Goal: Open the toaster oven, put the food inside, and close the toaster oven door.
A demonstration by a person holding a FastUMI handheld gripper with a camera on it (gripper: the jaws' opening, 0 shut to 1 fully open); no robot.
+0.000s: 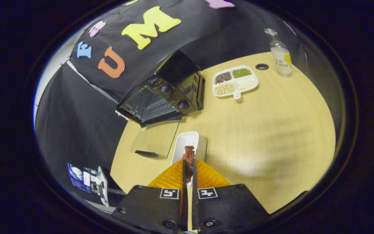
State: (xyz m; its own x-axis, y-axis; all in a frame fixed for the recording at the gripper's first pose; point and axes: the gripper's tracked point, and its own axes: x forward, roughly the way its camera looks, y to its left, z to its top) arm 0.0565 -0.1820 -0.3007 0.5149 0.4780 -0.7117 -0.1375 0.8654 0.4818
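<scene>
Tongs (189, 162): closed tight on food (189, 155), held above white dish (187, 143).
Toaster oven (164, 92): beyond dish on counter (255, 130), door (156, 138) folded down open.

A divided dish (235, 81) of beans and a bottle (281, 58) stand on the table (271, 136).

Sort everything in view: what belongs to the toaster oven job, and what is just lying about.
Job:
- black toaster oven, glass door open flat
- brown food piece, gripper shut on it
- white oblong dish beneath

Lying about:
- white divided tray of beans
- clear plastic bottle
- wooden table
</scene>
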